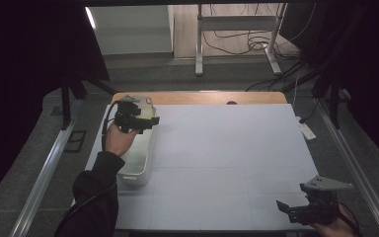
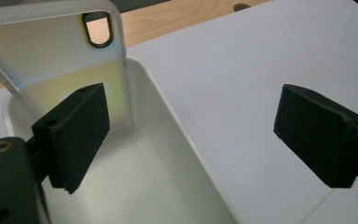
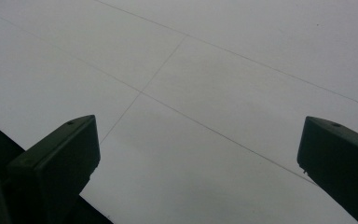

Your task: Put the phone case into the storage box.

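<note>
The left hand-held gripper (image 2: 186, 135) gapes wide over the white bin (image 2: 177, 116) – gripping nothing – so the clear phone case (image 2: 56, 60) leans inside against the bin's end wall.

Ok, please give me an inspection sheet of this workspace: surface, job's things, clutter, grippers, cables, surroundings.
Surface: white table top, wooden strip along the far edge.
Job's things: clear phone case leaning upright inside the white bin at the table's left.
Clutter: nothing seen.
Grippers: left gripper open above the bin, the case not between its jaws; right gripper open over bare table, near corner.
Cables: loose cables on the floor beyond the table.
Surroundings: metal stand, dark curtains at both sides.
</note>
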Available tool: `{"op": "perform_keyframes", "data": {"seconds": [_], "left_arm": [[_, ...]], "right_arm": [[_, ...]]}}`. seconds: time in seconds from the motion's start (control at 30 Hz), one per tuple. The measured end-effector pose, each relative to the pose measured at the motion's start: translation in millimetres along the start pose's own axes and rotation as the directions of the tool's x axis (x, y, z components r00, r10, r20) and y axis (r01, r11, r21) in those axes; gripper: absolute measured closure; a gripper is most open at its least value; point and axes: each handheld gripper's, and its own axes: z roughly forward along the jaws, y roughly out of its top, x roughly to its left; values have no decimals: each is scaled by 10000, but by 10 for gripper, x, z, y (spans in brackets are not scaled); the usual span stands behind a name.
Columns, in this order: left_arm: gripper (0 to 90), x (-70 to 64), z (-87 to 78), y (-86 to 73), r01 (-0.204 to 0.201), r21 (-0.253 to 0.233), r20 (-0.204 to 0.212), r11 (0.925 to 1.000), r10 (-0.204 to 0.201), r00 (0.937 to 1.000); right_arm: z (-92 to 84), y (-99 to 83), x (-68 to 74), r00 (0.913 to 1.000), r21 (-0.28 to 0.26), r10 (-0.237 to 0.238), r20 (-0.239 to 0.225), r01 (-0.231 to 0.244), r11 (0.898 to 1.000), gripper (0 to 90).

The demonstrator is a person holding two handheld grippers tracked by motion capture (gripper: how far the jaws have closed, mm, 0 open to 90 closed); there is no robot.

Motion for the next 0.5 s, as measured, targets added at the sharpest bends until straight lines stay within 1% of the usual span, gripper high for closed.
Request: {"op": "perform_keyframes", "data": {"seconds": [0.1, 0.17, 0.3, 0.5], "left_arm": [[62, -18, -26, -21, -97, -28, 114, 9999, 97, 9999], [43, -38, -61, -55, -170, -121, 288, 9998, 173, 9994], [18, -70, -101, -101, -252, -257, 403, 9994, 262, 9988], [2, -118, -150, -150, -341, -391, 462, 9987, 359, 9983]], "right_arm": [[1, 0, 3, 10000, -4, -29, 9, 29, 10000, 0], [1, 0, 4, 10000, -4, -15, 15, 15, 10000, 0], [-1, 2, 8, 10000, 12, -31, 51, 30, 10000, 0], [0, 3, 10, 10000, 33, -43, 48, 43, 10000, 0]]}}
